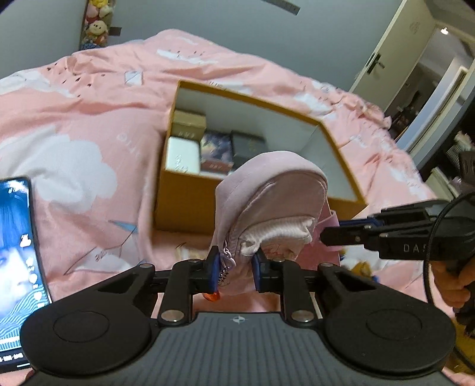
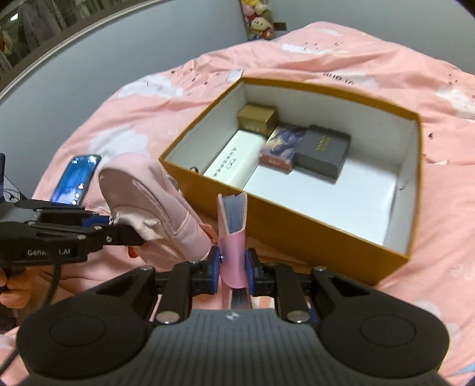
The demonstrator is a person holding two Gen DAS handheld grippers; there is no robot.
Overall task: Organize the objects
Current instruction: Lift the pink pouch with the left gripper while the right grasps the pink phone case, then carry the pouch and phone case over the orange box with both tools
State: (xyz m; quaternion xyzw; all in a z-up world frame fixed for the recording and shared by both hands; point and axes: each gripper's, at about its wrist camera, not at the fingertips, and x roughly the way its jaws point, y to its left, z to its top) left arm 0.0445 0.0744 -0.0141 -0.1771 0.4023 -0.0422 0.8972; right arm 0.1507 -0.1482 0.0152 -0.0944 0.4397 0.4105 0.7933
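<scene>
An open orange box [image 1: 190, 202] [image 2: 326, 231] with white inside walls sits on the pink bed cover. It holds a gold box [image 2: 257, 116], a white box [image 2: 234, 160], a purple card pack [image 2: 282, 142] and a dark box [image 2: 323, 150] along its far side. My left gripper [image 1: 236, 267] is shut on a pale pink zip pouch [image 1: 267, 202] [image 2: 142, 196], held up in front of the box. My right gripper [image 2: 234, 267] is shut on a small pink notebook [image 2: 233, 219], held upright near the box's front wall. The right gripper also shows in the left wrist view [image 1: 326, 234].
A phone [image 1: 14, 267] [image 2: 75, 178] with a lit screen lies on the bed cover at the left. Plush toys [image 1: 96, 26] hang on the grey wall behind the bed. A door [image 1: 394, 53] stands open at the right.
</scene>
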